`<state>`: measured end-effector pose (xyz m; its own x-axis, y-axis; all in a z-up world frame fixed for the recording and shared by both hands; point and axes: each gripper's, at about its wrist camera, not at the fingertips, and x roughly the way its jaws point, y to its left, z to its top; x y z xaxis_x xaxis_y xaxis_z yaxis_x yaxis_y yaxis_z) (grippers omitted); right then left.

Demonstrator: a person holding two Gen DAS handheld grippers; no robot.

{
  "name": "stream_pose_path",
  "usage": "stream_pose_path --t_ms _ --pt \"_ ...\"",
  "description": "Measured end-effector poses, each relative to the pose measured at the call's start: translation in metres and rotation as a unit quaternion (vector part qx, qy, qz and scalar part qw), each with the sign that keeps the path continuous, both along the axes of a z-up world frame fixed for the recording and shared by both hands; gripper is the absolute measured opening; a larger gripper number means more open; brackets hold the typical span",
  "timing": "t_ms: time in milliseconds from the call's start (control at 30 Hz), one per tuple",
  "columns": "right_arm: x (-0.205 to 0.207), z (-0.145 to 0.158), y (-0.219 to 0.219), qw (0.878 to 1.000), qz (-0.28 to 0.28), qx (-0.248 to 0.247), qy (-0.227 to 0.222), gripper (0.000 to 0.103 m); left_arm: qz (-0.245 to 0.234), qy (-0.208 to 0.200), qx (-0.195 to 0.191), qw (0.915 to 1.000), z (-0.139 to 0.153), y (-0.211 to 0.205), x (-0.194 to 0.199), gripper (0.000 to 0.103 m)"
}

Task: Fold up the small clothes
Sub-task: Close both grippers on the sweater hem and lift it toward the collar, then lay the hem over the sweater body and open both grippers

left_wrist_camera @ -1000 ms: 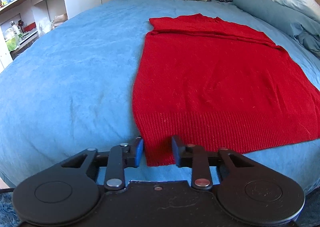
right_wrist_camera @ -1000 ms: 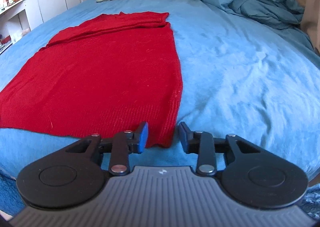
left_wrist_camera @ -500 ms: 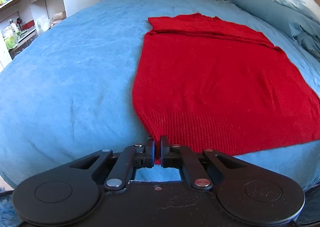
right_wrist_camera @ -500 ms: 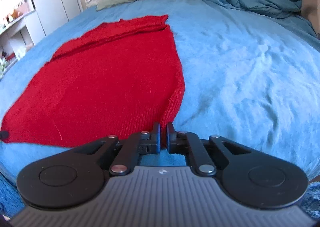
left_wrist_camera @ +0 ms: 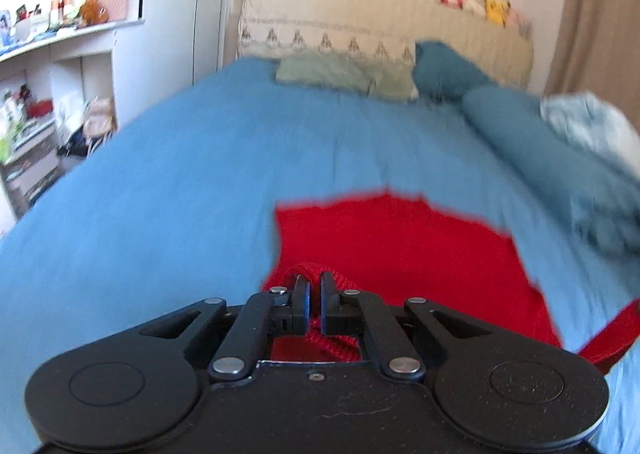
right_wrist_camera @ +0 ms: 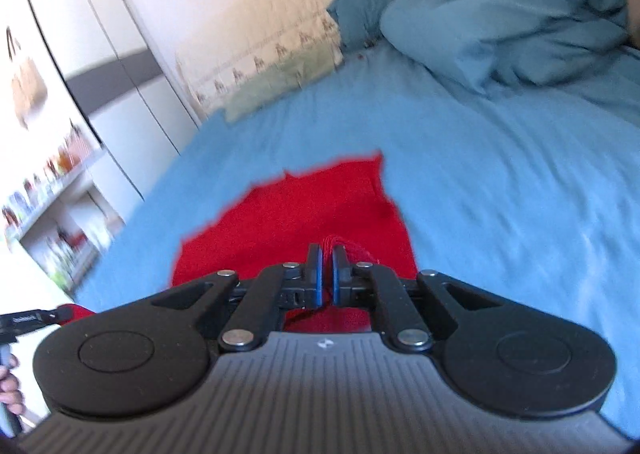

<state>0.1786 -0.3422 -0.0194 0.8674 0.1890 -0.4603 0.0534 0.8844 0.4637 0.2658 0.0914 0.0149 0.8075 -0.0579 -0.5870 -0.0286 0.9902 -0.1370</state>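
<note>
Red knit sweater (left_wrist_camera: pixel 400 246) lies on the blue bedspread (left_wrist_camera: pixel 160 206). I have my left gripper (left_wrist_camera: pixel 314 308) clamped on one hem corner, my right gripper (right_wrist_camera: pixel 327 274) clamped on the other, both raised. I judge the first fold begun, not laid; further folds remain.

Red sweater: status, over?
Left tongs shut on red sweater hem. Right tongs shut on its other corner. Hem lifted off blue bed. Nothing in the way.
</note>
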Motion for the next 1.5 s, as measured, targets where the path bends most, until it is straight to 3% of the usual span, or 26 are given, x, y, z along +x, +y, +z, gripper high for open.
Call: stream_pose_path --t_ms 100,200,400,500,600,667,700,733,767,800,900,967,1000,1067,1133,1267,1333,1433,1500 --pt "0.083 0.021 -0.009 1.000 -0.009 0.015 0.001 0.020 0.009 -0.011 0.009 0.9999 0.015 -0.010 0.076 0.005" --pt "0.171 0.019 -0.011 1.000 -0.019 0.004 0.016 0.020 0.030 0.001 0.013 0.9995 0.004 -0.020 0.161 0.005" --pt "0.319 -0.055 -0.007 0.997 -0.030 -0.018 0.074 0.020 0.081 0.079 0.012 0.9935 -0.088 -0.018 0.283 0.005" --pt "0.360 -0.091 -0.001 0.993 -0.038 -0.036 0.104 0.020 0.098 0.102 0.013 0.9900 -0.133 -0.009 0.313 0.005" --pt "0.377 -0.113 -0.005 0.992 -0.047 -0.036 0.107 0.020 0.095 0.108 0.010 0.9895 -0.150 -0.005 0.329 0.005" --pt "0.381 -0.116 -0.006 0.994 -0.042 -0.033 0.096 0.023 0.097 0.100 0.008 0.9902 -0.151 0.000 0.331 0.018" --pt "0.380 -0.114 -0.005 0.994 -0.041 -0.045 0.087 0.030 0.101 0.088 0.010 0.9909 -0.147 0.002 0.327 0.029" --pt "0.373 -0.113 -0.005 0.995 -0.039 -0.054 0.080 0.054 0.104 0.077 0.014 0.9915 -0.143 0.005 0.317 0.053" --pt "0.365 -0.108 -0.004 0.995 -0.040 -0.064 0.066 0.069 0.104 0.059 0.021 0.9926 -0.135 0.006 0.308 0.068" --pt "0.355 -0.101 -0.002 0.995 -0.041 -0.075 0.049 0.086 0.098 0.042 0.027 0.9940 -0.125 0.006 0.297 0.070" --pt "0.318 -0.082 0.009 0.996 -0.001 -0.090 0.012 0.088 0.054 0.019 0.055 0.9969 -0.107 -0.001 0.255 0.075" --pt "0.291 -0.079 0.023 0.994 0.027 -0.110 0.006 0.097 0.004 0.025 0.057 0.9980 -0.107 -0.007 0.224 0.103" --pt "0.275 -0.082 0.032 0.992 0.042 -0.120 0.004 0.103 -0.006 0.033 0.059 0.9977 -0.113 -0.010 0.210 0.103" --pt "0.253 -0.093 0.050 0.988 0.074 -0.135 0.012 0.103 -0.026 0.054 0.052 0.9968 -0.131 -0.013 0.188 0.103" --pt "0.236 -0.110 0.063 0.983 0.095 -0.155 0.029 0.103 -0.016 0.076 0.050 0.9958 -0.151 -0.011 0.172 0.101" --pt "0.215 -0.146 0.061 0.980 0.081 -0.167 0.078 0.103 0.007 0.120 0.038 0.9920 -0.185 0.007 0.157 0.103" --pt "0.208 -0.156 0.048 0.979 0.072 -0.173 0.086 0.103 0.001 0.115 0.015 0.9933 -0.187 0.016 0.153 0.103" --pt "0.200 -0.156 0.036 0.973 0.049 -0.197 0.106 0.103 -0.012 0.127 0.023 0.9916 -0.184 0.017 0.157 0.103" --pt "0.195 -0.157 0.026 0.977 0.046 -0.174 0.116 0.103 -0.011 0.134 0.032 0.9905 -0.180 0.014 0.160 0.103"
